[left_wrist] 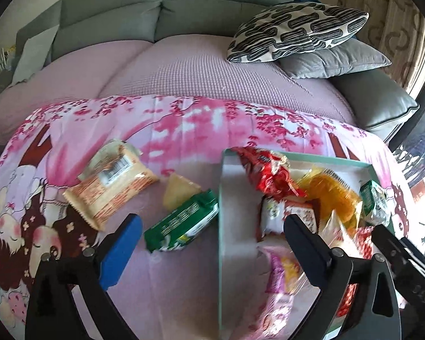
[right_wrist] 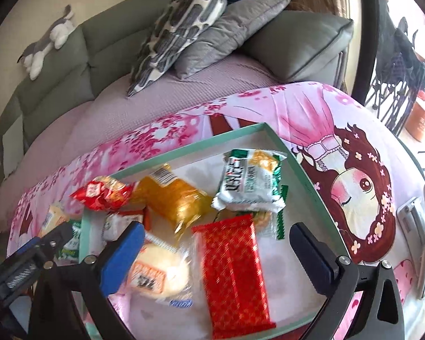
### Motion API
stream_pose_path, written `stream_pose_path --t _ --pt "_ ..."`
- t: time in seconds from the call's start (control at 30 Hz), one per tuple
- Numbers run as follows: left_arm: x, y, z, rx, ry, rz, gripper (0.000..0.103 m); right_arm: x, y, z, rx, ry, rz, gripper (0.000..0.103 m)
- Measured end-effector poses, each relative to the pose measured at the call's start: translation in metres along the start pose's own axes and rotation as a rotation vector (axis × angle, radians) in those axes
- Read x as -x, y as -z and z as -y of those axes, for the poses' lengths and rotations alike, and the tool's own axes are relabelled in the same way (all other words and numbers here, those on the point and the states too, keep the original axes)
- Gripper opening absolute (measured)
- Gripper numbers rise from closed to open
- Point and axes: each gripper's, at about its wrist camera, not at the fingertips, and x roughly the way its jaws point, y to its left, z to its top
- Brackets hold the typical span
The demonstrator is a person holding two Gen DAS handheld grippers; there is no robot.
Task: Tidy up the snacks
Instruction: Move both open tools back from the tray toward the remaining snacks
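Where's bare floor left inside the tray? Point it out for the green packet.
Bare floor runs along the tray's left wall, left of the white-red packet, and in the far corner behind the green-white packet. The middle and right are crowded with overlapping packets. The green packet lies outside that left wall.

Hardly any print can be made out. The white-and-green crinkled foil snack packet (right_wrist: 250, 182), at the far right inside the pale green tray (right_wrist: 297, 164), carries large dark characters on a white panel, too blurred to make out. The orange-and-white checked plastic packet (left_wrist: 113, 188), lying on the pink cloth left of the tray, bears a white barcode label whose digits cannot be read. The round pale bun wrapper (right_wrist: 158, 277) near the tray's front shows bold dark characters on an orange band, likewise unreadable.
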Motion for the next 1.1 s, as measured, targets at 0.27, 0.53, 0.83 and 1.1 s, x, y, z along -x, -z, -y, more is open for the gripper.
stream_pose_path --t 0.27,0.53,0.83,1.1 --pt "0.013 0.007 -0.016 0.023 -0.024 0.01 0.1 0.01 0.01 -0.027 0.074 -0.019 -0.042 0.103" --pt "0.027 0.016 -0.049 0.075 -0.049 0.045 0.1 0.013 0.016 -0.04 0.096 -0.031 -0.071 0.103" --pt "0.044 0.021 -0.085 0.166 -0.076 0.112 0.1 0.011 0.021 -0.063 0.154 -0.054 -0.089 0.103" --pt "0.051 0.029 -0.113 0.234 -0.189 0.114 0.1 0.014 0.028 -0.088 0.221 -0.081 -0.087 0.103"
